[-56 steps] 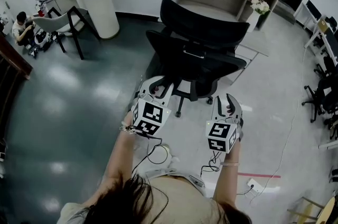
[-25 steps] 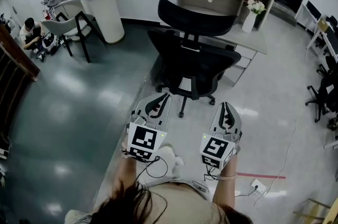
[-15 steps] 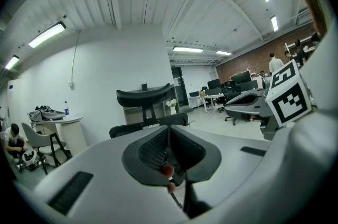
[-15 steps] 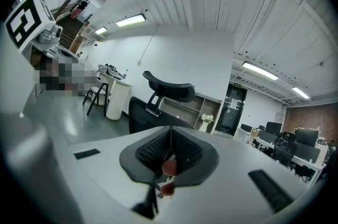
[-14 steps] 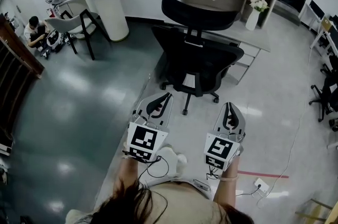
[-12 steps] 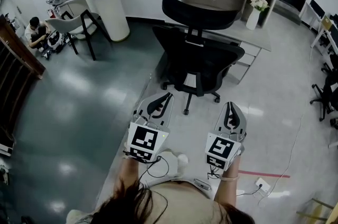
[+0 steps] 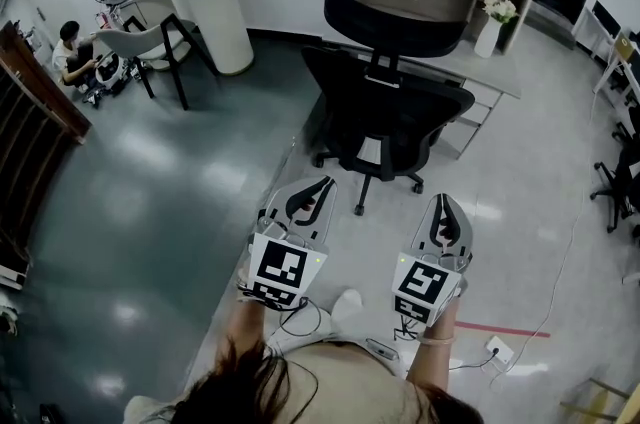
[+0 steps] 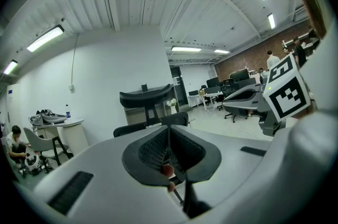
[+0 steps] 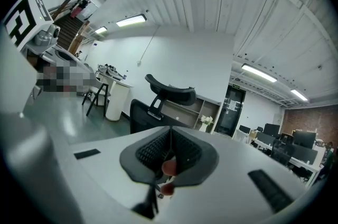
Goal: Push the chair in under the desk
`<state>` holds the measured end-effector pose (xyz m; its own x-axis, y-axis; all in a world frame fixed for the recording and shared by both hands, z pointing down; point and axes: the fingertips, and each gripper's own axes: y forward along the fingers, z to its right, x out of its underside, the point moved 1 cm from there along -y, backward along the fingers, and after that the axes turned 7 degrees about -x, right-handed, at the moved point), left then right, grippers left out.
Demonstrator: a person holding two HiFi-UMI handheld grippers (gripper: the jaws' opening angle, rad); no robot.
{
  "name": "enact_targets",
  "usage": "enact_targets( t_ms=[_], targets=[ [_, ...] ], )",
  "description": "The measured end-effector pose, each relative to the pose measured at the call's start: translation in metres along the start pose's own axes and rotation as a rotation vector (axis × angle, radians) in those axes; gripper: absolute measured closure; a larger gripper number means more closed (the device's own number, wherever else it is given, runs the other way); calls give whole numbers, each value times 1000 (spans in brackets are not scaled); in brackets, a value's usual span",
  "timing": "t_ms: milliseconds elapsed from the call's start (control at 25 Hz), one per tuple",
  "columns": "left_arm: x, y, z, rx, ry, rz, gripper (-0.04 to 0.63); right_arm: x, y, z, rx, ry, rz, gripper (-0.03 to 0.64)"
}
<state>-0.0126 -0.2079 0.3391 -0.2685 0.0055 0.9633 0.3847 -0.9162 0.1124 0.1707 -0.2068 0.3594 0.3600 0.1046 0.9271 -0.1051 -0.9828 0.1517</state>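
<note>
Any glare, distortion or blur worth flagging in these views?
Head view: sharp, mild barrel bend, soft glare patches on the dark floor. Left gripper view: heavy fisheye, black corners, ceiling strip light blown out. Right gripper view: same fisheye, chair crisp.

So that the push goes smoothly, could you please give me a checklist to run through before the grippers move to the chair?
1. Left gripper jaws shut with nothing between them: ok.
2. Right gripper jaws shut with nothing between them: ok.
3. Grippers in contact with the office chair: not ok, both are short of it.
4. Path from the grippers to the chair unobstructed: ok.
5. Chair backrest toward the person, seat toward the desk: ok.
6. Room under the desk for the seat: cannot tell, the chair hides it.
</note>
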Motion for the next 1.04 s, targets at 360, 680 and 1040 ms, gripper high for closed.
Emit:
enact_targets(
  t_ms=[360,680,1040],
  targets=[
    [0,-26,-13,22,13,2,572,-15,-11,-20,4,-13,-17,588],
    [7,-41,-22,34,-8,-1,572,-23,-21,-37,6,-36,-20,588],
    [14,-41,-34,32,-37,1,572,-28,-18,-51,-1,-73,-32,588]
  ],
)
